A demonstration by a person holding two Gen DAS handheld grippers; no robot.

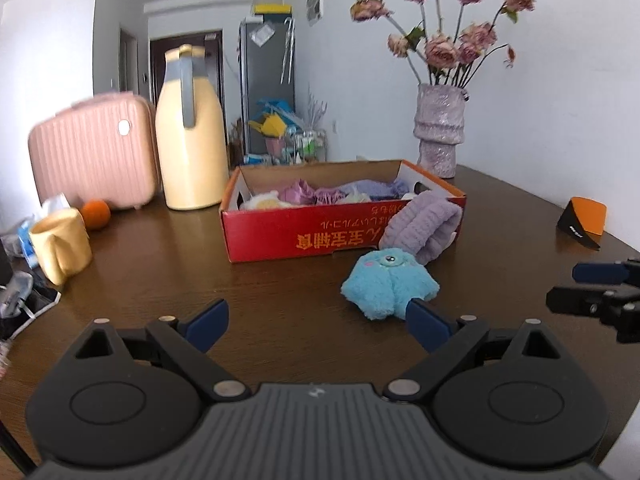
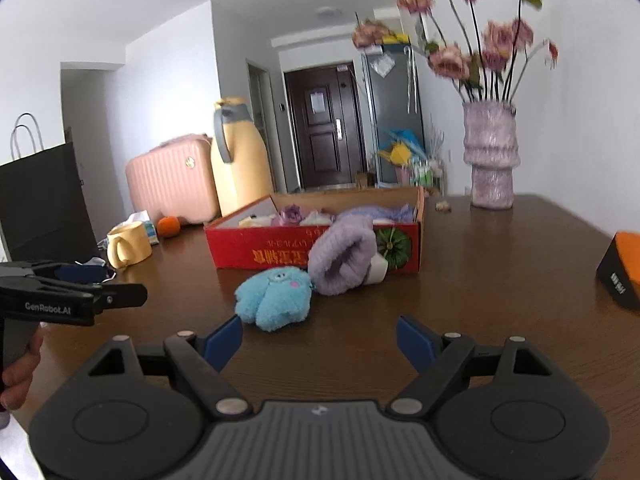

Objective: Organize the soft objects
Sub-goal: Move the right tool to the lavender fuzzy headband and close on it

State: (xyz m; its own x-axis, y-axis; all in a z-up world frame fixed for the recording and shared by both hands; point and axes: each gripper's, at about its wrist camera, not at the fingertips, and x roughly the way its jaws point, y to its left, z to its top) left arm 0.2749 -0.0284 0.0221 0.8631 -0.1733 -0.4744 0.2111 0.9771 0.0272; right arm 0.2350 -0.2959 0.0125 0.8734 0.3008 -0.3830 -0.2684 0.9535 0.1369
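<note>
The blue plush toy lies on the desk just before the red box, touching the purple roll. It sits ahead-left of our right gripper and ahead-right of our left gripper; both gape empty, neither clearly nearer.

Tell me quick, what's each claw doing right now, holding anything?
Left claw: open, holding nothing, above the table.
Right claw: open, holding nothing, with the blue plush toy just ahead of it.
</note>
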